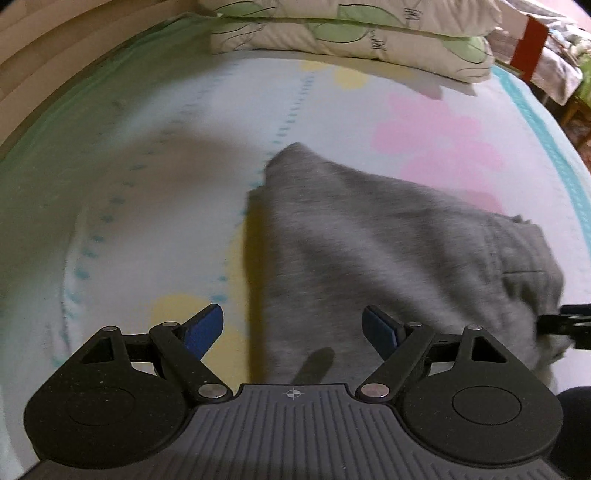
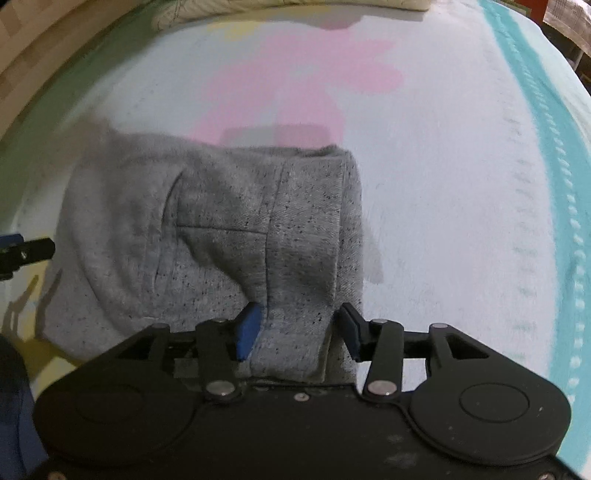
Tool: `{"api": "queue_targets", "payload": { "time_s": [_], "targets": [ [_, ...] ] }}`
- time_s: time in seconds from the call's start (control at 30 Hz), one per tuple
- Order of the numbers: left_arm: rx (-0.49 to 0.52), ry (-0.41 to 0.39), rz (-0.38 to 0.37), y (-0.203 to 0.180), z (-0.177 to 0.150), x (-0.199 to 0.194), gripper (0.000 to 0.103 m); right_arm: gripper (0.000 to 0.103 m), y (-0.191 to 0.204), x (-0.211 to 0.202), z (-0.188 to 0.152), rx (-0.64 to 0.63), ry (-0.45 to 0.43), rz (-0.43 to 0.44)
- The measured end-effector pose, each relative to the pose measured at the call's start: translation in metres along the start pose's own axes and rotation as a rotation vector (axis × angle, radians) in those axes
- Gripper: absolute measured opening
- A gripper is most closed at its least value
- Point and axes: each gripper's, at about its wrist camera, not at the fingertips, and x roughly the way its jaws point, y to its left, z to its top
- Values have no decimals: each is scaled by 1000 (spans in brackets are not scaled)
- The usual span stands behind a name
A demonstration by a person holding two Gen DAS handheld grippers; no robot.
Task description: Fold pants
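Observation:
Grey speckled pants (image 1: 388, 240) lie folded into a bundle on the bed. My left gripper (image 1: 293, 310) hovers open over their left edge, its blue pads wide apart and holding nothing. At the bundle's right end my right gripper (image 2: 299, 312) stands over the pants (image 2: 221, 221). A thick fold of the cloth runs up between its blue fingers (image 2: 249, 328), but the jaws are parted and the right pad is just off the fabric. Each view catches the other gripper at its edge: the right gripper (image 1: 565, 325) and the left gripper (image 2: 26, 251).
The bed sheet (image 1: 147, 184) is pale with pink and yellow flowers and a teal border (image 2: 535, 147). Leaf-print pillows (image 1: 351, 33) are stacked at the far end. A wooden board (image 1: 37, 55) runs along the left side, and clutter with a red piece (image 1: 528, 51) stands beyond the right corner.

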Motion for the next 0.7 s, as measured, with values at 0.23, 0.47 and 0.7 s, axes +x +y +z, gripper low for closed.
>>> {"api": "queue_targets", "payload": {
  "time_s": [0.23, 0.47, 0.7],
  "targets": [
    [-35, 78, -24, 23, -4, 24, 82, 74, -22, -1, -1, 51, -54, 34],
    [-81, 128, -90, 29, -4, 49, 83, 80, -44, 22, 14, 140, -36, 138],
    [-33, 77, -112, 17, 12, 63, 83, 91, -56, 39, 25, 125, -34, 194]
  ]
}}
